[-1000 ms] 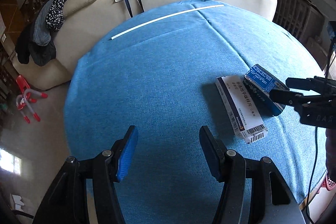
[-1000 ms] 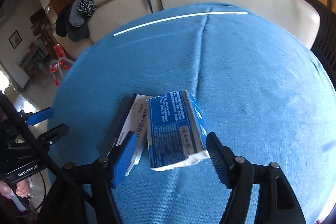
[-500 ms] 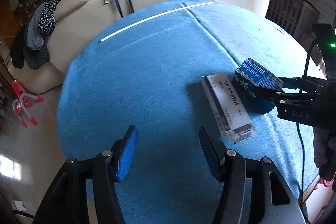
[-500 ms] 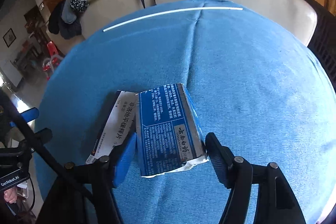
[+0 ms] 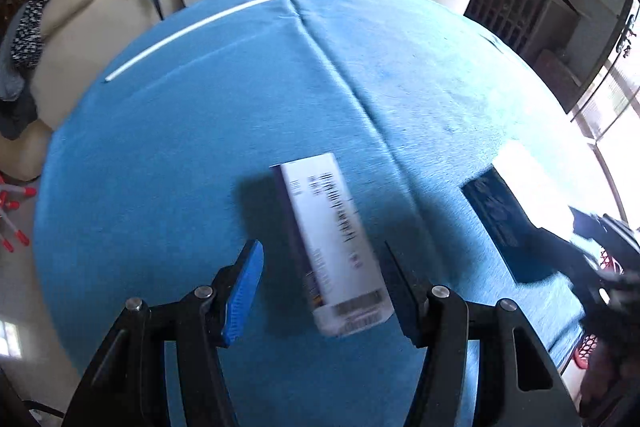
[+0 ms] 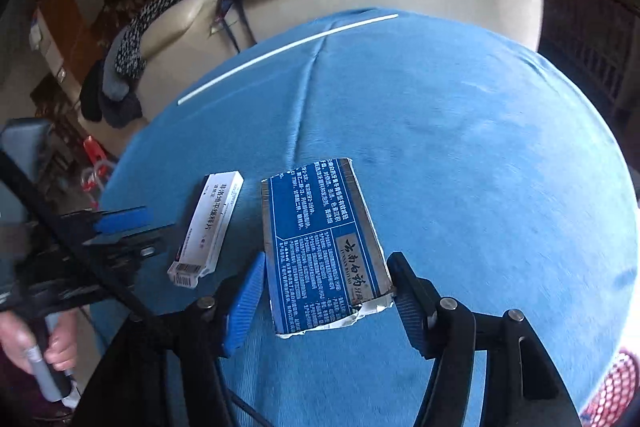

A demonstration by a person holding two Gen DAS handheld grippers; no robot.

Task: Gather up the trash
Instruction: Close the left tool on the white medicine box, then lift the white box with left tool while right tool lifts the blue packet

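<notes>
My left tool gapes around the white box, lengthwise between fingers; right tool seemingly grips the blue carton.

Left claw agape, right claw clamped

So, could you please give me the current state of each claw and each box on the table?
Left claw: open, straddling the white box, not closed on it.
Right claw: shut on the blue box.
White box: lying flat on the blue tablecloth.
Blue box: torn open at its near end, gripped between the pads.
</notes>
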